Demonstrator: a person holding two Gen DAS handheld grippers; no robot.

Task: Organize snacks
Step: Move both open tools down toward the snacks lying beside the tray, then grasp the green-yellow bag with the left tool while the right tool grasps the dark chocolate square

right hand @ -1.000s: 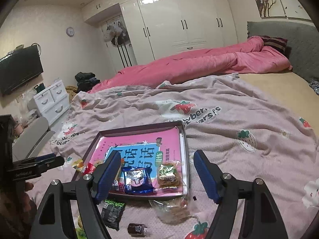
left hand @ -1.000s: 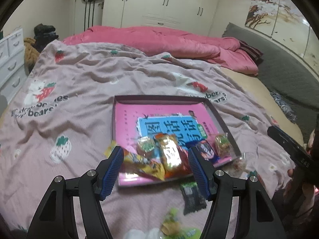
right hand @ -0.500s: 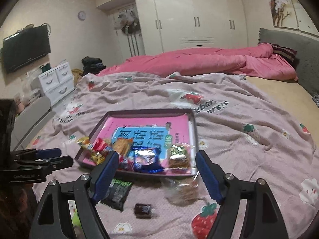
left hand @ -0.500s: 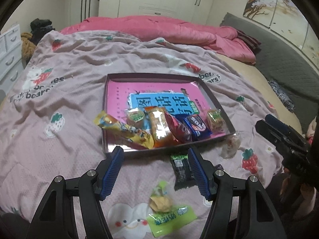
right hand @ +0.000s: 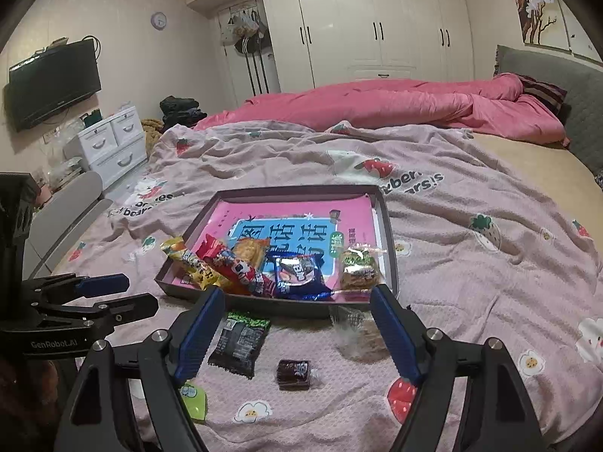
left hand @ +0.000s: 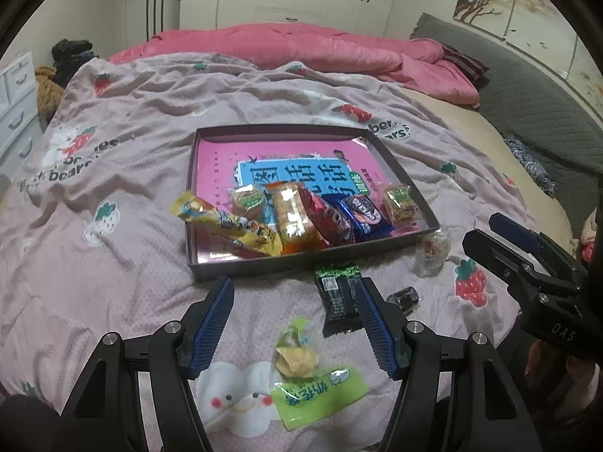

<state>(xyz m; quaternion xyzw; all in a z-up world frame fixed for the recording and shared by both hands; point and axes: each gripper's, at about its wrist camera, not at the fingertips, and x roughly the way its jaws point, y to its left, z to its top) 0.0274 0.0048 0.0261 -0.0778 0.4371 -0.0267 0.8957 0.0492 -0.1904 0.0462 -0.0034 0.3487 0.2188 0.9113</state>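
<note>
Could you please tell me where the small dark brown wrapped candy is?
The small dark brown wrapped candy lies on the bedspread before the tray, right of the black-and-green packet.

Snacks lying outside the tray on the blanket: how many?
4: black-and-green packet just before the tray, small dark candy beside it, clear wrapped cake near the tray's corner, green packet nearest. More may be hidden.

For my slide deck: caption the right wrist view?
Open right tongs hover above a small dark wrapped candy beside a shallow snack-filled box.
</note>
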